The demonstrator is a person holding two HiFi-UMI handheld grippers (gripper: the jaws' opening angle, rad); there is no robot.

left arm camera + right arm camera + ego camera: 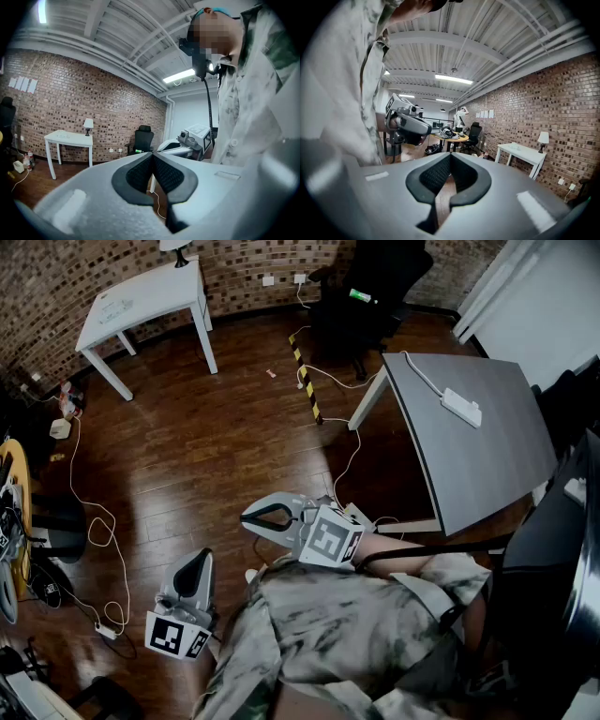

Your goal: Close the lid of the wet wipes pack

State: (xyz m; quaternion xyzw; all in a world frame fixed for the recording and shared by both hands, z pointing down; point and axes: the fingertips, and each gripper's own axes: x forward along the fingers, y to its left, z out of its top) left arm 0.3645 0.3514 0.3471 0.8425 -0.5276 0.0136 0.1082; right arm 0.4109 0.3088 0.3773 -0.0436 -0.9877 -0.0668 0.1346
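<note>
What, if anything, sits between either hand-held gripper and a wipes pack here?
Can't judge: no wipes pack shows in any view. The left hand-held gripper and right hand-held gripper are both shut and empty, held by the person's torso. The grey table carries a power strip, no pack.

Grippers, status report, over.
Left gripper shut, empty. Right gripper shut, empty. Wet wipes pack not in view. No obstruction seen.
</note>
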